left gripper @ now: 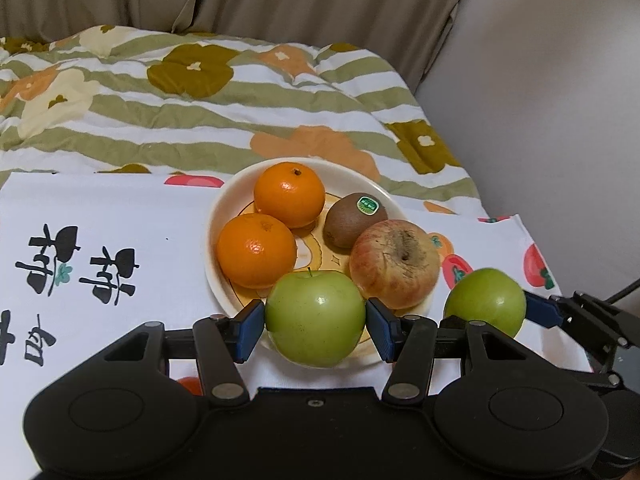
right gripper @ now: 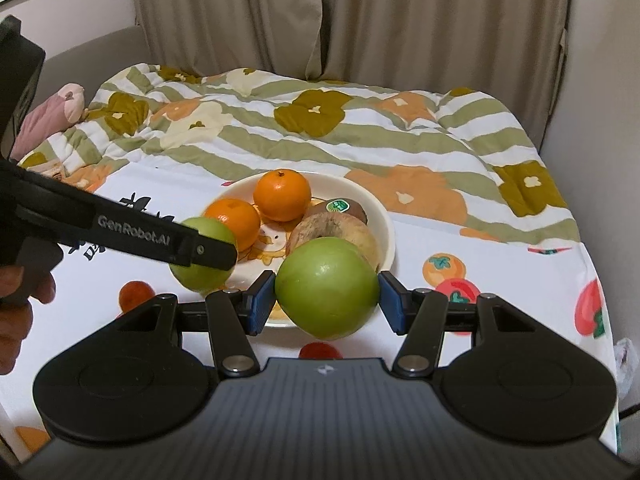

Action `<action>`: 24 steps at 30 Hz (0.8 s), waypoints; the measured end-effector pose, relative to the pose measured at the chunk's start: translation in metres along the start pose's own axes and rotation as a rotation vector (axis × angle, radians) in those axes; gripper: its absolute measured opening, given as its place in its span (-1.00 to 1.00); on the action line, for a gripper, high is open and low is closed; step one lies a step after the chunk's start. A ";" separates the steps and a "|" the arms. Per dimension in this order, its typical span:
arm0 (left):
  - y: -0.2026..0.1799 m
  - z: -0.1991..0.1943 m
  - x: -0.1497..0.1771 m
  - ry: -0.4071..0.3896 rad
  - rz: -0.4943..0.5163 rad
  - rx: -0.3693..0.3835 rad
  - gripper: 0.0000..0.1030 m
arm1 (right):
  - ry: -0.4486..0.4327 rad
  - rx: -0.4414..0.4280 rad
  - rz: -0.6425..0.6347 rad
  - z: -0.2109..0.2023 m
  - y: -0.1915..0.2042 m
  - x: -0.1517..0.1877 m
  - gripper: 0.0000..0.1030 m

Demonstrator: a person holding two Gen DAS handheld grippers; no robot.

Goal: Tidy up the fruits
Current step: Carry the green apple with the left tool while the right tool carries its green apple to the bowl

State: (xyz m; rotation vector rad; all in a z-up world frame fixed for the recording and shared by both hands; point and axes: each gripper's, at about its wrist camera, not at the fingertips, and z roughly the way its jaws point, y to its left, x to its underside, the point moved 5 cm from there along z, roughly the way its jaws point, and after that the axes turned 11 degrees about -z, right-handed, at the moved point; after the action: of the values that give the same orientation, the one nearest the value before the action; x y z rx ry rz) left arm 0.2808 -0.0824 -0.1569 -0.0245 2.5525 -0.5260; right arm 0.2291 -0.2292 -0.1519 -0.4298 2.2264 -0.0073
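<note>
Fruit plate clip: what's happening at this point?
A person is sorting fruit with two handheld grippers. The left gripper is shut on one green apple at the near rim of the cream plate. The right gripper is shut on a second green apple, beside the plate's right edge. On the plate lie two oranges, a kiwi and a red apple. The plate sits on a printed cloth over a bed.

In the plate [left gripper: 218, 216] lie two oranges [left gripper: 257, 250] on its left side, one behind the other, a kiwi [left gripper: 354, 220] at its back right, an apple [left gripper: 394, 264] in front of the kiwi, with the quilt [left gripper: 160, 100] behind the plate.
</note>
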 end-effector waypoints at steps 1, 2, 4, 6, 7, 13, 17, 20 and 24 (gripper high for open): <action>0.000 0.004 0.000 0.008 -0.001 -0.005 0.16 | 0.000 -0.005 -0.002 0.003 -0.003 -0.002 0.36; -0.001 0.007 -0.001 0.013 -0.002 -0.010 0.16 | -0.001 -0.007 -0.004 0.005 -0.004 -0.002 0.36; -0.001 0.013 -0.001 0.022 -0.004 -0.019 0.16 | -0.004 -0.010 -0.009 0.010 -0.011 -0.006 0.36; -0.001 0.017 -0.003 0.029 -0.005 -0.027 0.15 | -0.008 -0.010 -0.008 0.014 -0.018 -0.008 0.36; -0.001 0.020 -0.003 0.032 -0.005 -0.031 0.16 | -0.010 -0.009 -0.010 0.015 -0.022 -0.010 0.36; -0.006 0.030 -0.003 0.050 0.011 -0.063 0.16 | -0.023 -0.024 -0.012 0.026 -0.038 -0.023 0.36; -0.010 0.036 -0.001 0.064 0.033 -0.082 0.16 | -0.035 -0.038 -0.019 0.032 -0.040 -0.031 0.36; -0.011 0.038 0.001 0.066 0.047 -0.091 0.17 | -0.043 -0.049 -0.026 0.034 -0.039 -0.036 0.36; -0.014 0.026 -0.003 0.022 0.044 -0.078 0.66 | -0.047 -0.064 -0.037 0.037 -0.037 -0.042 0.36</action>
State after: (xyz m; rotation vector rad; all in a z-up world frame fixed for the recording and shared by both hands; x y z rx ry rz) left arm 0.2957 -0.1043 -0.1707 0.0093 2.5876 -0.4113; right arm 0.2925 -0.2457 -0.1381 -0.5012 2.1768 0.0545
